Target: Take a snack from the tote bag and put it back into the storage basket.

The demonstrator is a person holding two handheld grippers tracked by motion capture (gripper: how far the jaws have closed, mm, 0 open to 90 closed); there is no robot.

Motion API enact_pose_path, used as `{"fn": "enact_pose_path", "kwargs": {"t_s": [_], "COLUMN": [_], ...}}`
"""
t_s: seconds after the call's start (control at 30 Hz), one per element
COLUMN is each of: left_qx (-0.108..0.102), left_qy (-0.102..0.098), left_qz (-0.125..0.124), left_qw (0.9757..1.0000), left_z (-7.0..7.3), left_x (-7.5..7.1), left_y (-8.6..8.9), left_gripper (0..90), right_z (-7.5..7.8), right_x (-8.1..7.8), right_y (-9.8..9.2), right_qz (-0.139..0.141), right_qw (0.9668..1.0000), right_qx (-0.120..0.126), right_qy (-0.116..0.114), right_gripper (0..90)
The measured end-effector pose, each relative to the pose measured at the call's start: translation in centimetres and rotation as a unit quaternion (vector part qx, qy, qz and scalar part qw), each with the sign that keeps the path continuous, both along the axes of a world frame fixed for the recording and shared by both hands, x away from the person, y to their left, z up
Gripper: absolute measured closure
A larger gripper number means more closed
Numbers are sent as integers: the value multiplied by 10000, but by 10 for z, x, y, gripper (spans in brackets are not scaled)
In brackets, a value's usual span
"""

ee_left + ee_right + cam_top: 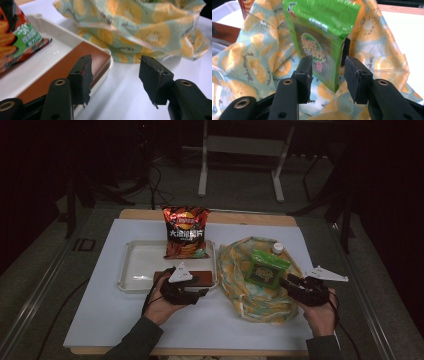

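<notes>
Unpacking of fruit-print bag (250,290) judged partly done. Bag slumped on white table (100,320) toward right edge, mouth open, just beside white tray (131,270).

Already in tray: red chip packet (185,232) against far rim, brown flat box (197,278) along near rim, touching right wall.

Green snack pouch (319,37) upright on top of bag, lower edge between jaws of right tool (328,80). Jaws at middling width; a gap visible on the right side of the pouch, left pad close to or touching its face; firm grip not confirmed, cannot tell from right gripper view.

Left tool (115,77) at near right corner of tray, jaws apart, nothing between them; brown box (62,72) just behind left jaw, bag (140,30) beyond.

White-capped bottle (277,248) at far side of bag, mostly hidden.

Left to do, by estimate: secure pouch, lift clear, set in tray; then bottle. Further contents of bag not visible.
</notes>
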State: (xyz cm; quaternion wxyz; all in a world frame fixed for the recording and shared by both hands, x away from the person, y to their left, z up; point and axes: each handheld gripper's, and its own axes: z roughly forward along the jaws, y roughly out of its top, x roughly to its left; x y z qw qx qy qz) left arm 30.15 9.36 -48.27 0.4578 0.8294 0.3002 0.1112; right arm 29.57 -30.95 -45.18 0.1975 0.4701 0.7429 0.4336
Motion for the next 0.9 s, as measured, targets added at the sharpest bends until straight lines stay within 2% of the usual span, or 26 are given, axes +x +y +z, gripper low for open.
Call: {"fn": "enact_pose_path", "kwargs": {"t_s": [0.03,0.2,0.3,0.43,0.67,0.9], "left_qx": [-13,32,-27,-10,82,128], "left_qy": [-51,-240,-356,-327,-234,-150], "left_qz": [31,8,34,26,110,182], "left_qw": [10000,9997,9994,9995,9996,9996], "left_z": [-6,-8,-9,-13,-21,-27], "left_x": [-4,-11,-17,-20,-22,-21], "left_y": [2,4,10,14,20,25], "left_gripper": [448,482,486,483,499,496], "right_z": [2,7,13,18,21,16], "right_x": [1,6,11,16,29,39], "right_y": [0,0,0,0,4,12], "right_qz": [-12,-63,-41,-60,187,466], "right_qw": [10000,10000,9999,9998,9997,9984], "right_qx": [0,-12,-7,-70,-24,-306], "right_qy": [-18,-56,-138,-159,-121,4], "right_gripper": [567,557,530,502,501,533]}}
